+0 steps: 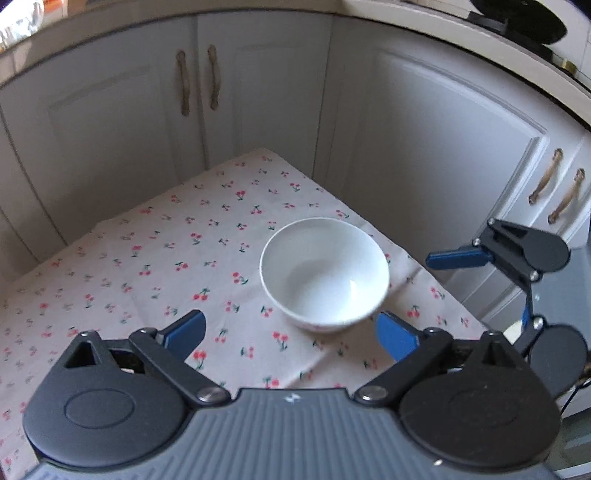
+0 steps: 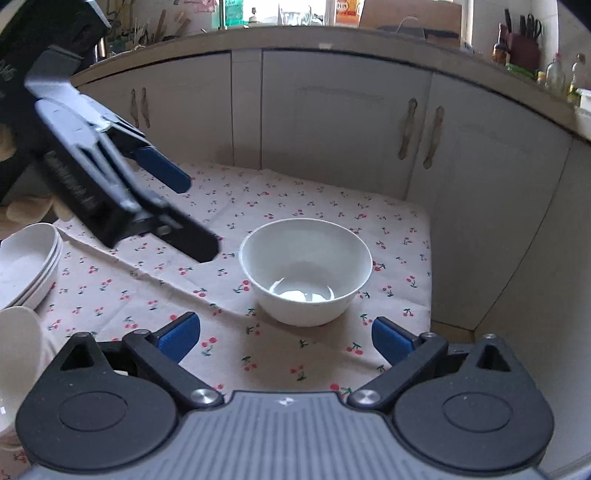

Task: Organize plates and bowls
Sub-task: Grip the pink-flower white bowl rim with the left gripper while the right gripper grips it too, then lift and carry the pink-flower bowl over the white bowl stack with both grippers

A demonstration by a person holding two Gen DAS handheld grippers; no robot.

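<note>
A white bowl (image 2: 306,272) stands upright and empty on the cherry-print tablecloth (image 2: 258,206), near the table's far right corner. Stacked white plates (image 2: 27,267) sit at its left edge. The left gripper (image 1: 290,334) and right gripper (image 2: 284,334) both hover released, jaws spread, holding nothing.

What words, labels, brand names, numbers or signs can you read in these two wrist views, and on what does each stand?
No text can be read.
Small white emblem on the grey ribbed left gripper body: a mark, no letters.
Same emblem on the right gripper: no letters.
Orange-and-white carton on the far kitchen counter: print too blurred.
Green packet beside it: too blurred.
White ceramic bowl and cherry-print tablecloth: no writing.
</note>
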